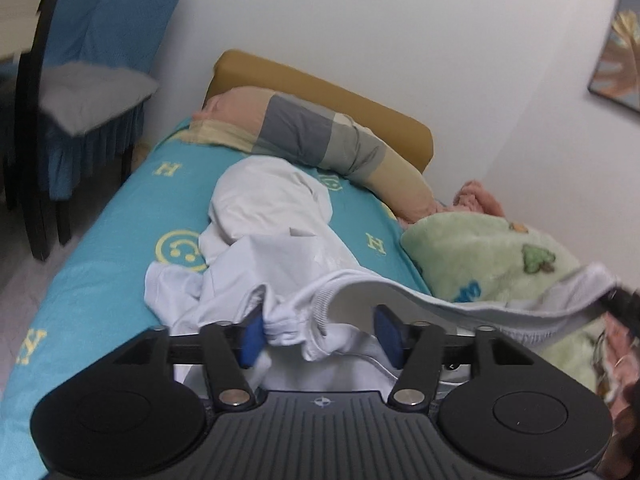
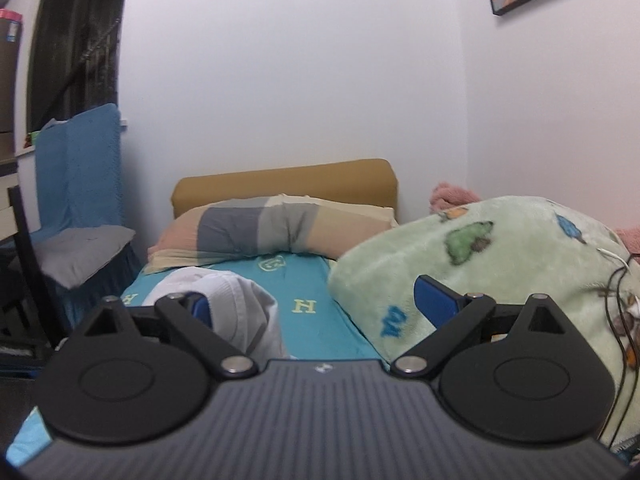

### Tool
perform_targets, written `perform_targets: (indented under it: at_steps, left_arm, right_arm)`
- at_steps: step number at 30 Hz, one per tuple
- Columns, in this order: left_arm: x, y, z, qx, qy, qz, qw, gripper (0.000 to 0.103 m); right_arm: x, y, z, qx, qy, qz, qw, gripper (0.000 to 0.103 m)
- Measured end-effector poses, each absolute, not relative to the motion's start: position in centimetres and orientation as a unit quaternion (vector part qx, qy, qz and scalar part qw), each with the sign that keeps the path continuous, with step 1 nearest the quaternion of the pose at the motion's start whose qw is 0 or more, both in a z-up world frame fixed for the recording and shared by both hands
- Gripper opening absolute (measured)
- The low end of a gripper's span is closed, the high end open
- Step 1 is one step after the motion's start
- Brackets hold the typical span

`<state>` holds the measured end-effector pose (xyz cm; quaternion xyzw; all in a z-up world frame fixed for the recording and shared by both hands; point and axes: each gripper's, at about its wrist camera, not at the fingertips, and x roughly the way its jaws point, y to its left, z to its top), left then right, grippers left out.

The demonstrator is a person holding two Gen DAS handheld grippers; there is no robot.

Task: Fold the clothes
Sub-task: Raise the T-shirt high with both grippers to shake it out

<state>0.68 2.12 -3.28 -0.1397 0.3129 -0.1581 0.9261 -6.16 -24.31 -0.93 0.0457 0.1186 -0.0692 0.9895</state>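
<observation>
Left gripper (image 1: pixel 320 334) jaws wide, bunched white garment (image 1: pixel 276 236) lying between its pads. Right gripper (image 2: pixel 320 306) jaws wide, empty; garment at its left finger, green blanket (image 2: pixel 480 264) rightward.

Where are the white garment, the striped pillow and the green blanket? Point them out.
white garment (image 1: pixel 272 216), left wrist view, on its bunched upper part.
striped pillow (image 2: pixel 256 232), right wrist view, on its grey band.
green blanket (image 2: pixel 500 264), right wrist view, on its fleece top.

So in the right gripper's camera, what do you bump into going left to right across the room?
Blue chair → striped pillow → green fleece blanket → pink towel, right at the edge.
</observation>
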Motion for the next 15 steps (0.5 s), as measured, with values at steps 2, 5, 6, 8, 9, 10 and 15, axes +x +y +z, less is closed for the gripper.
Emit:
perform_targets:
  at_steps: [2, 5, 6, 8, 9, 10, 15]
  left_arm:
    - [0.6, 1.4, -3.3, -0.124, 0.302, -0.146, 0.934, 0.064]
    - [0.8, 0.6, -3.3, -0.081, 0.275, -0.092, 0.954, 0.064]
    - [0.8, 0.4, -3.3, -0.064, 0.267, -0.075, 0.959, 0.064]
    - [0.6, 0.1, -3.2, -0.038, 0.26, -0.05, 0.963, 0.065]
    - [0.5, 0.0, -3.2, -0.027, 0.262, -0.038, 0.964, 0.069]
    - [0.5, 0.1, -3.2, -0.026, 0.27, -0.029, 0.962, 0.071]
    - [-0.6, -0.1, -2.7, -0.014, 0.272, -0.025, 0.962, 0.08]
  right_arm:
    - [-6.3, -24.2, -0.8, 0.047, 0.114, -0.061, 0.991, 0.098]
    - [-7.2, -24.0, -0.3, 0.044, 0.104, -0.056, 0.992, 0.098]
    - [-7.3, -24.1, -0.2, 0.044, 0.101, -0.055, 0.992, 0.098]
    - [-7.5, -24.2, -0.1, 0.044, 0.096, -0.055, 0.993, 0.098]
    - [-7.6, -24.1, 0.0, 0.044, 0.093, -0.057, 0.993, 0.098]
    - [-7.7, -24.1, 0.1, 0.043, 0.091, -0.058, 0.993, 0.098]
    - [-8.2, -23.5, 0.2, 0.026, 0.082, -0.059, 0.995, 0.098]
